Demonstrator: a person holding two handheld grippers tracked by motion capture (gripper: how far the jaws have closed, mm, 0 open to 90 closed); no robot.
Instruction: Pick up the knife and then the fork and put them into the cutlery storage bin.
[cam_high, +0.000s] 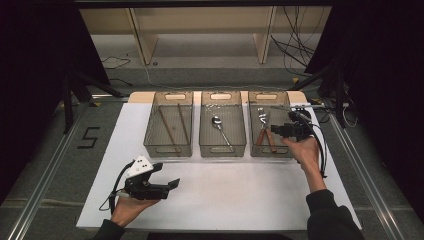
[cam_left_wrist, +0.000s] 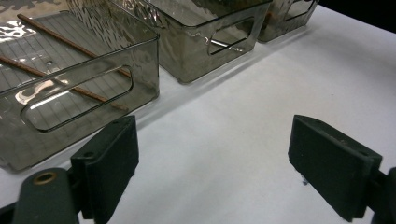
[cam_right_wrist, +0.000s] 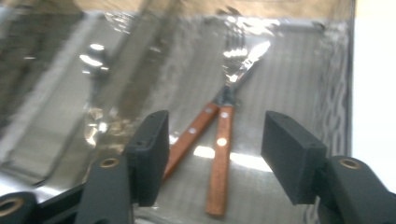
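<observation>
3 bins (cam_high: 223, 145) side by side, right gripper (cam_high: 280, 131) above wooden-handled cutlery (cam_right_wrist: 219, 135).

Left gripper (cam_high: 167, 185): black body, boxy and angular; a pale grey three-cornered plate (cam_high: 139, 166) on top with small dark dots near its corners. A thin black cable (cam_high: 114, 192) loops from its left side. In the left gripper view the jaws are matte black rectangular blocks, each on a black arm; a brass-coloured ringed hole (cam_left_wrist: 45, 178) sits on the left arm.

Right gripper (cam_high: 274, 130): black, more cluttered on top, with black cables (cam_high: 322, 150) trailing near along the forearm. In the right gripper view, same black block jaws; brass-ringed holes (cam_right_wrist: 109, 162) on both arms.

Person: dark sleeve (cam_high: 332, 215) on the right arm, cuff at the wrist.
</observation>
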